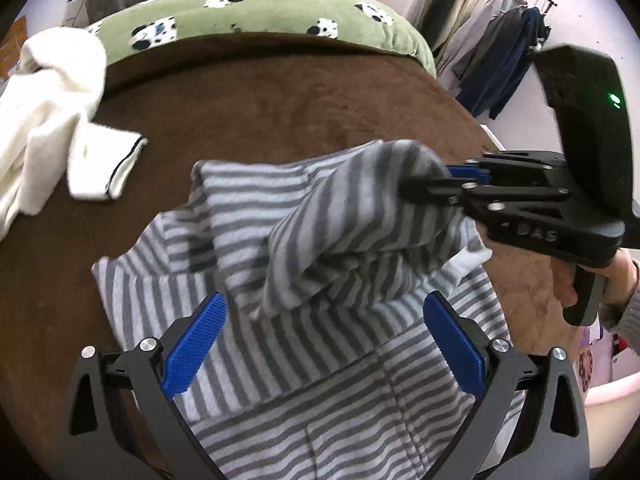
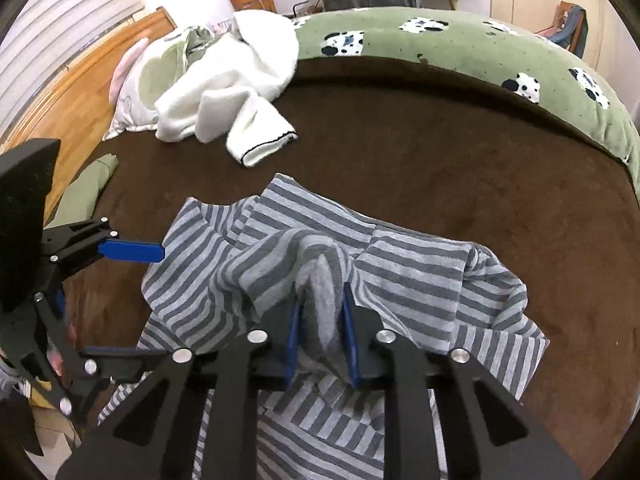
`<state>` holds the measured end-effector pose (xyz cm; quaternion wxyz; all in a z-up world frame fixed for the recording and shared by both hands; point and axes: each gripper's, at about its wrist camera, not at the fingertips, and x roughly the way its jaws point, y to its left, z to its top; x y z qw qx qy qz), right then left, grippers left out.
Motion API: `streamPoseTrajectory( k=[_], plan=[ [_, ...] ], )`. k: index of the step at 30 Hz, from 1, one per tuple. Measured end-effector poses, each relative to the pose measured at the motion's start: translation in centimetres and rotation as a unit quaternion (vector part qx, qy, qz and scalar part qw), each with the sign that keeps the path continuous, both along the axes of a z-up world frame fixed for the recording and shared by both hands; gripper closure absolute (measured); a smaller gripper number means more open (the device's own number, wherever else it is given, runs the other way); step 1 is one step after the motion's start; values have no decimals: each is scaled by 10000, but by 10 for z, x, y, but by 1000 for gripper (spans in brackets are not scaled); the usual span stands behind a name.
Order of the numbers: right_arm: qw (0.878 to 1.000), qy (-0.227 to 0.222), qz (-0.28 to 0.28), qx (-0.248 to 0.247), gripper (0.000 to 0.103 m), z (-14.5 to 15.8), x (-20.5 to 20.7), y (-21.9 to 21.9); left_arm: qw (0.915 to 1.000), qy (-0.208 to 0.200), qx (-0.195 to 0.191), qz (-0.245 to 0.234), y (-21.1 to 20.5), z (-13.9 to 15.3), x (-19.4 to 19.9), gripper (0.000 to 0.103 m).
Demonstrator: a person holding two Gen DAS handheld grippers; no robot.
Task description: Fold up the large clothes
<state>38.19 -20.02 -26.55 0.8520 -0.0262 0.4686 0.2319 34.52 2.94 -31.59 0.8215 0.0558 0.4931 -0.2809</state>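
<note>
- Left wrist view: the left gripper [image 1: 320, 344] hangs over a grey striped garment [image 1: 320, 380] with its two blue pads [image 1: 192, 354] spread wide apart; cloth lies below the gap, and neither pad presses on it.
- In the same view the right gripper [image 1: 424, 186] comes in from the right, held by a hand [image 1: 576, 280] in a grey sleeve [image 1: 628, 308]. Its jaws are pinched on a bunched fold of the striped cloth, which is lifted into a peak above the rest of the garment.
- Right wrist view: the right gripper [image 2: 320, 316] has its blue pads [image 2: 294, 344] close together with a thick grey wad of the garment [image 2: 420, 272] squeezed between them.
- The left gripper [image 2: 132, 300] appears at the left edge of that view, jaws wide, one blue finger at the garment's left edge.
- The striped garment lies crumpled on a brown blanket [image 2: 440, 152], at the near side of the bed.
- A white garment [image 2: 240, 92] with a dark-trimmed cuff sits heaped farther back on the blanket, well apart from the striped one.
- A green quilt [image 2: 460, 36] with a panda print borders the far edge of the blanket.
- Clothes on a rack [image 1: 488, 40] hang against the wall in the left wrist view.
</note>
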Motion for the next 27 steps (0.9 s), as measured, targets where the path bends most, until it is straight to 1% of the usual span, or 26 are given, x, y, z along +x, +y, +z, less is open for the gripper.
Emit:
streamPoseTrajectory(
  k=[2, 5, 8, 11, 14, 17, 21, 25, 27],
  plan=[
    [10000, -15, 6, 18, 85, 2, -11, 1, 9998, -20, 83, 172, 12, 0, -4, 6],
    [10000, -25, 48, -48, 85, 4, -38, 6, 9987, 127, -39, 484, 33, 2, -8, 6],
    [9998, 78, 93, -163, 85, -5, -69, 14, 9971, 193, -27, 739, 51, 0, -17, 6],
    [9983, 98, 97, -569, 85, -32, -101, 25, 9958, 233, -21, 882, 60, -2, -25, 6],
    [9974, 350, -28, -629, 85, -65, -117, 27, 9950, 306, 55, 953, 63, -10, -32, 6],
    [9963, 530, -189, -653, 85, -93, -123, 29, 9950, 312, 94, 946, 62, -18, -38, 6],
    [9956, 629, -505, -474, 84, -120, -114, 23, 9951, 261, 169, 942, 62, -33, -45, 6],
    [9963, 508, -461, -515, 84, -124, -114, 26, 9940, 372, 140, 1023, 60, -50, -45, 6],
    [9966, 502, -385, -537, 80, -120, -116, 28, 9937, 384, 82, 1047, 57, -53, -46, 6]
  ],
)
